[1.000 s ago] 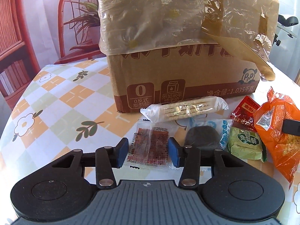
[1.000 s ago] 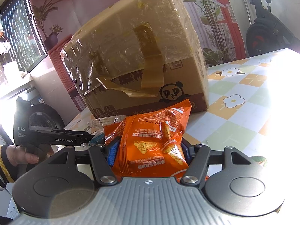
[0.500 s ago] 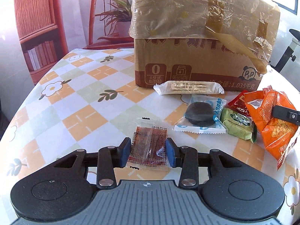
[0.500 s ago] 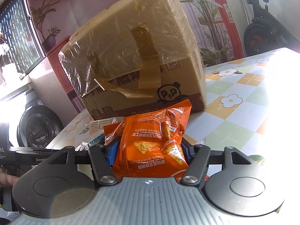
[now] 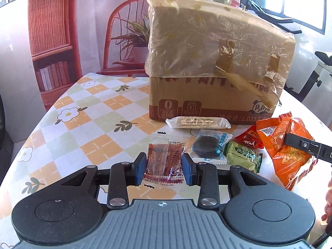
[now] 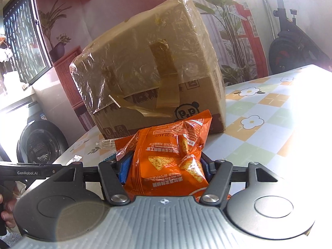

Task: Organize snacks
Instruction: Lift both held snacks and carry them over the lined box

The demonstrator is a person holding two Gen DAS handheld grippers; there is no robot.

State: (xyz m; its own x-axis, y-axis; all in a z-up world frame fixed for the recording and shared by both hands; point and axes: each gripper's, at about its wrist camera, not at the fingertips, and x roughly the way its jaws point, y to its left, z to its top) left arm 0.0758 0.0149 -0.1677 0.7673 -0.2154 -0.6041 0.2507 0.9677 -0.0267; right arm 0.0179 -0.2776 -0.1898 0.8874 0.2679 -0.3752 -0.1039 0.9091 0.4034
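Left gripper (image 5: 164,169): jaws have just been closing onto the small clear sachet of red-brown snack (image 5: 164,166), now pinched by its side edges, apparently lifted clear of the checked floral tablecloth (image 5: 87,124).
Middle pile: a long clear biscuit pack (image 5: 198,122), a dark round cake in blue wrap (image 5: 209,145) and a green pastry packet (image 5: 242,158) are left near the taped cardboard box (image 5: 215,78), likely awaiting sorting.
Right gripper (image 6: 165,169): half spread, clamped across the puffy orange chip bag (image 6: 172,157), held in front of the box.
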